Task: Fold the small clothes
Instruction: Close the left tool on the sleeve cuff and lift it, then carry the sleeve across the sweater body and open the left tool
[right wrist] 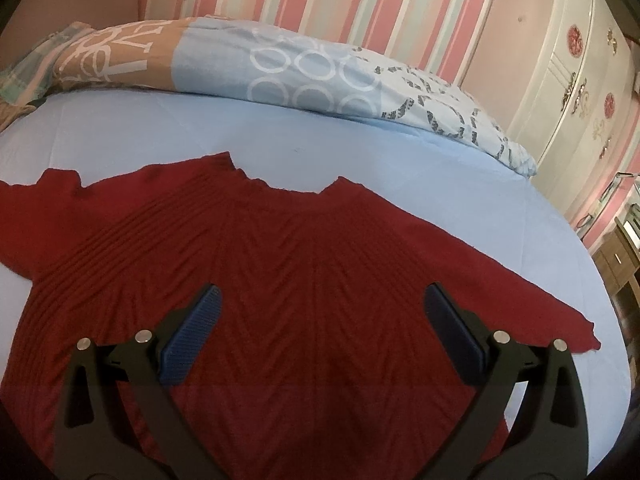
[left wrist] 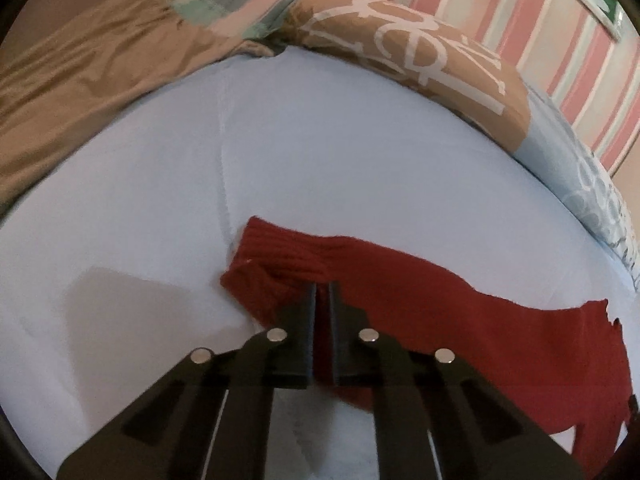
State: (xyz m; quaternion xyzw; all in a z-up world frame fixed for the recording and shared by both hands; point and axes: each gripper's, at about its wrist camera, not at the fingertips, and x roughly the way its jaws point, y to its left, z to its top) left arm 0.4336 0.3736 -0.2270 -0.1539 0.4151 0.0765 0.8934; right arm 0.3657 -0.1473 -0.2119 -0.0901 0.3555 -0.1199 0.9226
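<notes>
Ahead of the left gripper (left wrist: 322, 292): jaws pinched on a fold of the red sweater (right wrist: 280, 260), then wide bare blue sheet (left wrist: 312, 128). Room to pass there. To its left, more bare sheet with a grey shadow on it. Far ahead and left, a tan blanket (left wrist: 80, 68) in a lump at the edge. Far ahead and right, a rolled duvet (right wrist: 304, 72) like a low wall.

Under the right gripper (right wrist: 322, 306), fingers wide apart: flat sweater, low and soft. Beyond it, a strip of bare sheet, then the duvet again. Right of the tool, bare sheet up to the bed's edge. Past that, a cupboard (right wrist: 576, 80).
</notes>
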